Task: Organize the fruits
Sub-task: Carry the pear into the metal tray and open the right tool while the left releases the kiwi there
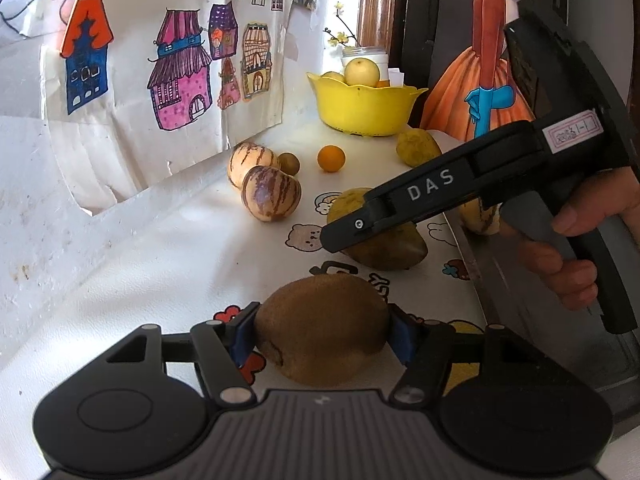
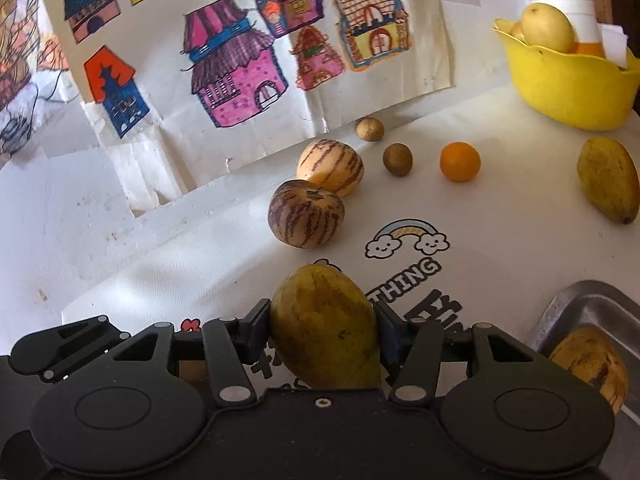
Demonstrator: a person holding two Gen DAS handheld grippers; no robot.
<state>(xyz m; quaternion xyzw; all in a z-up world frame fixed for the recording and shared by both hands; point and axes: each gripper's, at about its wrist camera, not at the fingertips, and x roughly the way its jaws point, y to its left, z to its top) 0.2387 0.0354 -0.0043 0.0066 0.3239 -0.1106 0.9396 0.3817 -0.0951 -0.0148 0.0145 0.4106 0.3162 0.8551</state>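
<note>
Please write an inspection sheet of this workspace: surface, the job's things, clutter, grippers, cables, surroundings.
Surface: white table cover printed with cartoon stickers and letters.
Job's things: brown fuzzy kiwi; yellow-green mango; two striped pepino melons; small orange citrus; two small brown round fruits; second mango; yellow plastic bowl holding pale yellow fruit; steel tray holding a yellow fruit.
Clutter: nothing seen.
Grippers: left gripper shut on the kiwi; right gripper shut on the mango.
Cables: nothing seen.
Surroundings: children's house drawings on the wall; white jar with flowers behind the bowl.
</note>
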